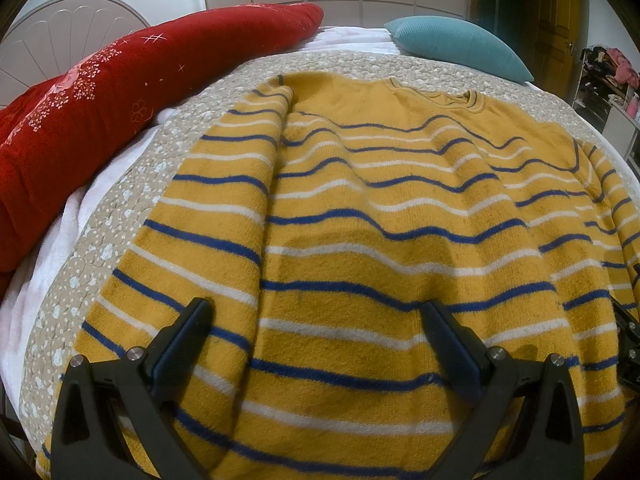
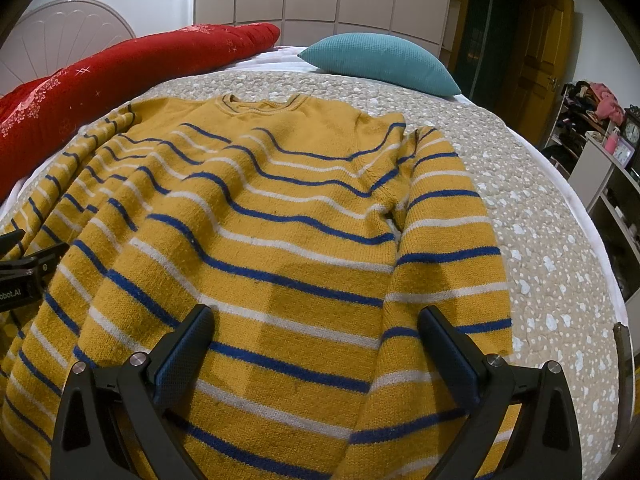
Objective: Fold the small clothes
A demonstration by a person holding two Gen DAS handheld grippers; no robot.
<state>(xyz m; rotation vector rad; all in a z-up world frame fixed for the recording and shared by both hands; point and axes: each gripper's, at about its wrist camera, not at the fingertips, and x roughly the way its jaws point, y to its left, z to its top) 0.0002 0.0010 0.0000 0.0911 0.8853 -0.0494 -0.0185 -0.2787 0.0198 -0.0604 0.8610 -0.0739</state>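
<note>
left gripper (image 1: 316, 322) and right gripper (image 2: 316, 328) are held wide apart, nothing gripped, both low over the hem end of the yellow striped sweater (image 1: 380, 220), which is spread on the quilted bedspread (image 2: 540, 240) with sleeves laid in along the sides; wrinkles are best smoothed before the hem is pinched and carried toward the collar (image 2: 260, 106); red quilt (image 1: 80, 100) and teal pillow (image 2: 380, 60) lie beyond, nothing blocking

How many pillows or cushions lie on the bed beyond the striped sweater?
2: a long red pillow along the headboard side at far left, and a teal cushion at the far edge, right of it. Others may be hidden.
</note>
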